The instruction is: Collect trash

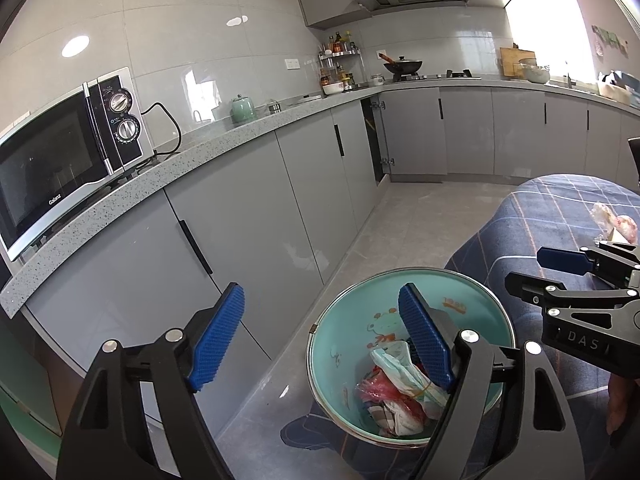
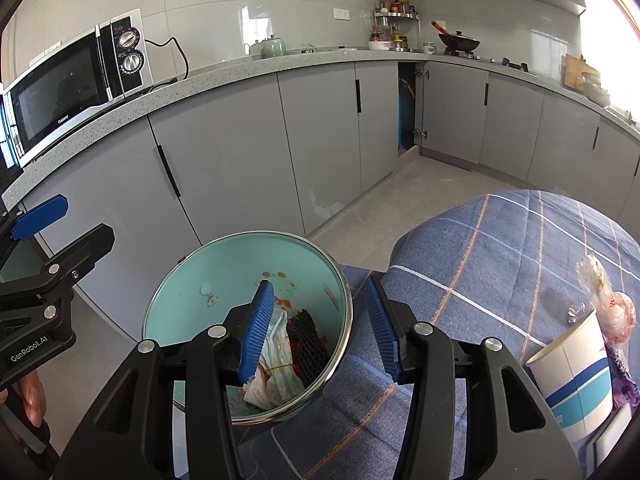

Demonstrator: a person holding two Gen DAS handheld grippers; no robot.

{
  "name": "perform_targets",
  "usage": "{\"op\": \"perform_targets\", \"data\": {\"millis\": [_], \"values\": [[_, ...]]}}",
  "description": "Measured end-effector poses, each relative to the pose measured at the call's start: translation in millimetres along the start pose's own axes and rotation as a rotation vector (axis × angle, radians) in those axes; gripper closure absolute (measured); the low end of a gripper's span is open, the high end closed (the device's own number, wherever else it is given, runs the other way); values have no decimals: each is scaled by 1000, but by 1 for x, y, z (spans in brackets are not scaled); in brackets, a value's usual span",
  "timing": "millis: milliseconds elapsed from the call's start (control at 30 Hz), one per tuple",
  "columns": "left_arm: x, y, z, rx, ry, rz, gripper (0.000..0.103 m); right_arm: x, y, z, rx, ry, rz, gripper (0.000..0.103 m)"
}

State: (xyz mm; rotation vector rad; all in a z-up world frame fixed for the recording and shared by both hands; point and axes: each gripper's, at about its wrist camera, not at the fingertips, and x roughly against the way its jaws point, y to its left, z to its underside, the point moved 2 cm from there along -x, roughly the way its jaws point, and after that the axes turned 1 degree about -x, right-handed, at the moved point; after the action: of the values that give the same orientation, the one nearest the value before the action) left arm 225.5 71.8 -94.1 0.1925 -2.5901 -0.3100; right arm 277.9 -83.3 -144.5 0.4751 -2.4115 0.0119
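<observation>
My left gripper (image 1: pixel 320 336) fingers spread wide, empty, above teal bin (image 1: pixel 340 364): wrapper trash (image 1: pixel 400 384) lies inside. My right gripper (image 2: pixel 324 328) fingers part-spread astride bin rim, pinching nothing. Paper cup (image 2: pixel 572 376), plastic wrap (image 2: pixel 604 296) wait on plaid surface (image 2: pixel 500 248), right.

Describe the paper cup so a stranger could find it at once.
Start at the blue plaid cloth to the right of the teal bin. At its right end stands the paper cup, open and upright. It is white with blue bands, unlike the crumpled clear bag behind it.
</observation>
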Motion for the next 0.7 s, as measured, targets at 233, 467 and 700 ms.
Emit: {"op": "perform_targets", "data": {"millis": [233, 467, 700], "values": [[2, 0, -1, 1, -6, 2, 24, 8, -3, 2, -10, -10, 8, 52], [11, -13, -4, -20, -22, 24, 23, 32, -19, 10, -25, -28, 28, 49], [25, -53, -7, -83, -51, 79, 19, 68, -54, 24, -54, -56, 96, 47]]}}
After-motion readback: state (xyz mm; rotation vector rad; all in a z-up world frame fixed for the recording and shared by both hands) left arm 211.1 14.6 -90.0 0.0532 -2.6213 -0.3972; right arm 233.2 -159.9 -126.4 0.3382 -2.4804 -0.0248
